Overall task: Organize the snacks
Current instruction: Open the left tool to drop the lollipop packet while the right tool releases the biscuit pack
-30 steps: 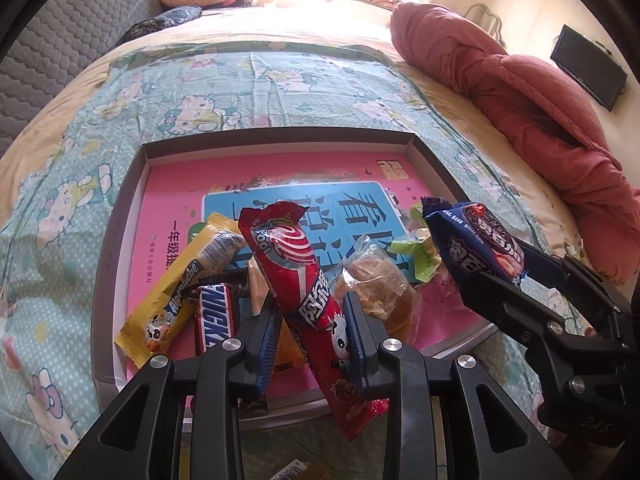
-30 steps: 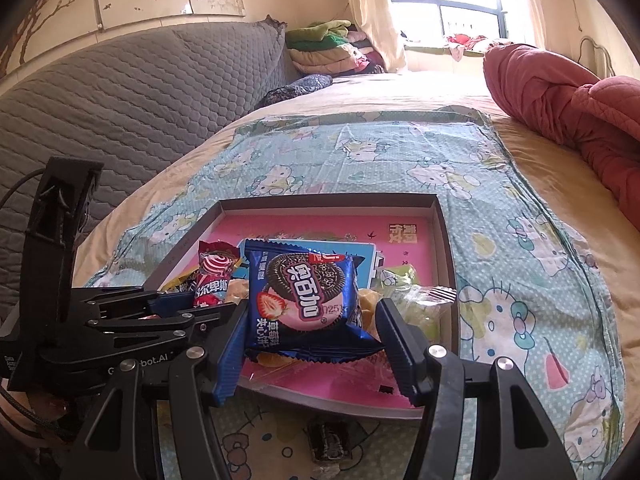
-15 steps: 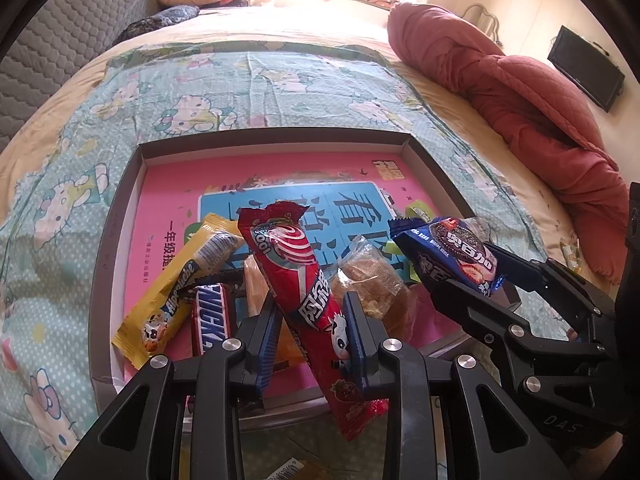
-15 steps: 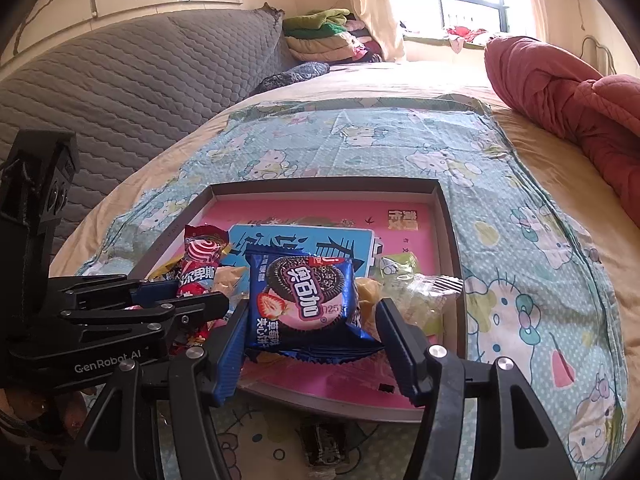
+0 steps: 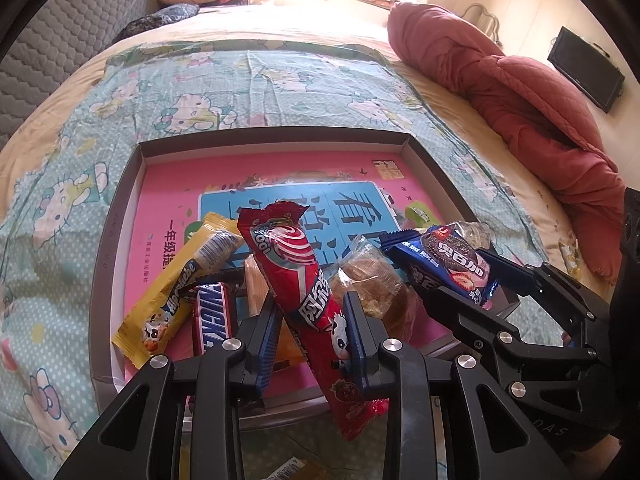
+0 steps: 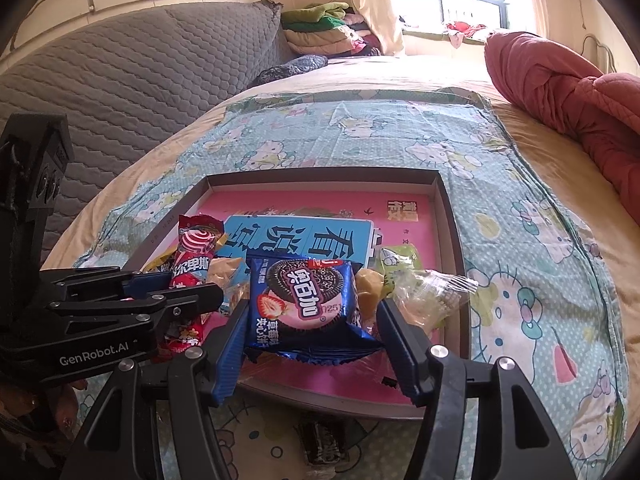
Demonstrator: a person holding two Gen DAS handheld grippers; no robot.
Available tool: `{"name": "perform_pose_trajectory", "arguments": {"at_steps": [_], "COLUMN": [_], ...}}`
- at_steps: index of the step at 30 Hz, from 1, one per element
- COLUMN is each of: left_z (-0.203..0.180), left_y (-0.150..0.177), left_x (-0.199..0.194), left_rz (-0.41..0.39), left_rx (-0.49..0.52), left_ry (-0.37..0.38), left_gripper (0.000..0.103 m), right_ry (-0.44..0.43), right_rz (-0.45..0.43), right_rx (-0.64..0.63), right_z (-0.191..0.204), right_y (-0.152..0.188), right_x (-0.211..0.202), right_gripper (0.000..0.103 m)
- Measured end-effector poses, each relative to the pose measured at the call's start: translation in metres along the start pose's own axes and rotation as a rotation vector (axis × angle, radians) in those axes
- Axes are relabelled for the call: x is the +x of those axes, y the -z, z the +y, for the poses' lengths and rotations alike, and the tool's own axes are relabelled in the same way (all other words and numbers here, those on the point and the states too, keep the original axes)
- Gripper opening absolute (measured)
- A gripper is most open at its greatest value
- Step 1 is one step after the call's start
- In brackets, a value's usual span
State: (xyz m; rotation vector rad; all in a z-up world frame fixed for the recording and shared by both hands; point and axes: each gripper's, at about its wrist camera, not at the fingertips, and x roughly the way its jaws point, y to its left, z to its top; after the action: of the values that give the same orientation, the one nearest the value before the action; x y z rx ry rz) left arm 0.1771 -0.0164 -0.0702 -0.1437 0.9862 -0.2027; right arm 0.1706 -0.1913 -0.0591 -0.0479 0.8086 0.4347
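the right tool [image 6: 312,334] has dropped a little toward the tray [image 5: 120,216] over the last second, and the blue cookie pack [image 6: 308,304] it carries has tipped from upright to lying flatter over the tray's near corner. its jaws are set wide with the pack spanning them, pinched by its edges as far as i can see. that reads to me as a put-down about to happen, in the pile at the near end. the left tool [image 5: 312,320] has not budged: its jaws are pressed in on the red stick pack [image 5: 298,280], which pokes up toward 12 o'clock over the tray and trails its tail toward 6 o'clock past the near rim.

the left view shows the pile the right view mostly hides: a yellow bar [image 5: 180,292] and a snickers [image 5: 210,320] at 9 o'clock of the red stick, and a clear-wrapped pastry [image 5: 368,280] at 3 o'clock, all lying in the near part of the tray on the pink sheet. the far half is bare.

the right view gives what the left misses: a dark wrapped sweet [image 6: 324,444] lying on the bed cover outside the tray, at 6 o'clock below the near rim, plus green and clear packets [image 6: 424,292] at 3 o'clock of the cookie pack. that stray one likely needs collecting too.
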Motion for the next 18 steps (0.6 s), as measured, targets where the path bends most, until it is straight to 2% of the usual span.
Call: {"name": "perform_pose_trajectory", "arguments": {"at_steps": [10,18], "left_z": [-0.0001,0.0004], "left_y": [0.0000,-0.0009], "left_x": [-0.0004,-0.0015], "left_rz": [0.004,0.008], "left_rx": [-0.003,-0.009], "left_ry": [-0.002,0.003], "left_gripper": [0.032,0.041], "right_ry": [0.000,0.009], "right_rz": [0.017,0.006], "right_rx": [-0.003,0.003], "right_z": [0.0015,0.0005], "right_y": [0.0013,0.0003], "right_x": [0.0032,0.0012], "right_gripper": [0.063,0.071]}}
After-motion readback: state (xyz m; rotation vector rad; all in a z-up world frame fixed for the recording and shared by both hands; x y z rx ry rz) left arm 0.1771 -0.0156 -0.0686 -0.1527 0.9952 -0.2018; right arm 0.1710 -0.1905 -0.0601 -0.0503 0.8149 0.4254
